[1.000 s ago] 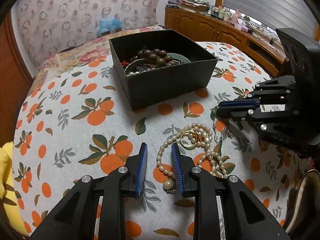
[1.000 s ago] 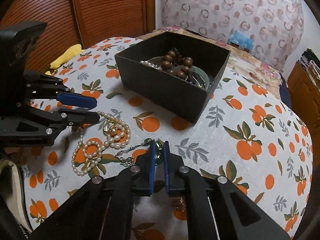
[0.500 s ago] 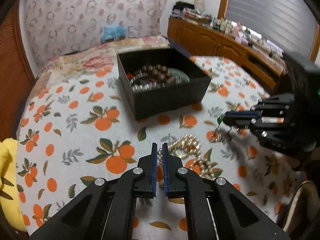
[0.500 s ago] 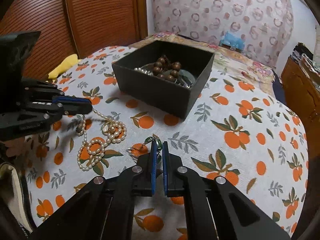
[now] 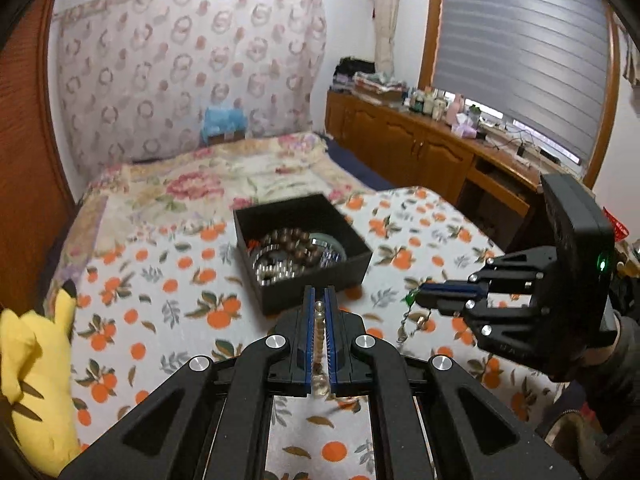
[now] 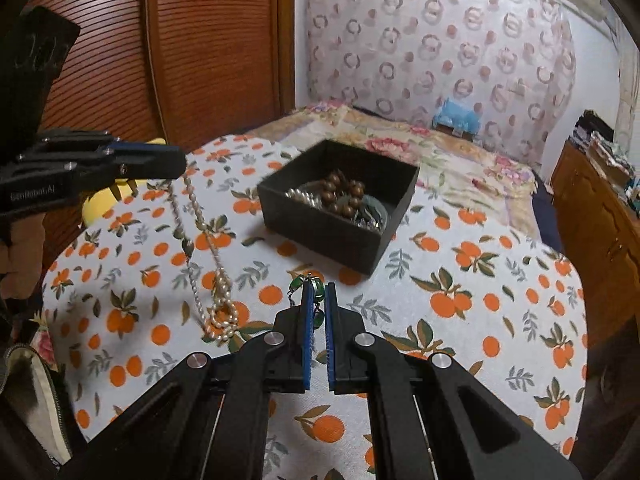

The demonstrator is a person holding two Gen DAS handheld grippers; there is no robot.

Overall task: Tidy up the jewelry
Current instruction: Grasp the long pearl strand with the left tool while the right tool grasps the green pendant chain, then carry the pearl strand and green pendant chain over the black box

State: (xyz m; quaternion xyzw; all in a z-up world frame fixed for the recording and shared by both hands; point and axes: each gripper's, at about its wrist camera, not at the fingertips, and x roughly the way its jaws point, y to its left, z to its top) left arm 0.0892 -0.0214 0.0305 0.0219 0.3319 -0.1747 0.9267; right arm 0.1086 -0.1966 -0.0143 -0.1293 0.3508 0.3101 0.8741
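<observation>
My left gripper point(image 5: 319, 300) is shut on a pearl necklace point(image 5: 319, 322), whose beads show between the blue pads. In the right wrist view that necklace point(image 6: 208, 240) hangs from the left gripper point(image 6: 176, 162) down to the orange-print cloth, its lower loop resting there. My right gripper point(image 6: 319, 292) is shut on a green-bead chain point(image 6: 318, 286); from the left wrist view the chain point(image 5: 408, 312) dangles under the right gripper point(image 5: 420, 295). A black open box point(image 5: 352, 264) holding brown beads, silver beads and a round mirror stands ahead of both, also the box point(image 6: 320, 232) in the right view.
A yellow plush toy point(image 5: 36, 364) lies at the bed's left edge. A wooden cabinet point(image 5: 420, 148) with bottles runs along the right wall, a slatted wooden door point(image 6: 180, 60) on the left. An open pouch point(image 6: 28, 396) sits at the near left.
The left gripper shut on the pearl necklace and rose, pulling the strand up off the cloth. The right gripper also rose with the green-bead chain.
</observation>
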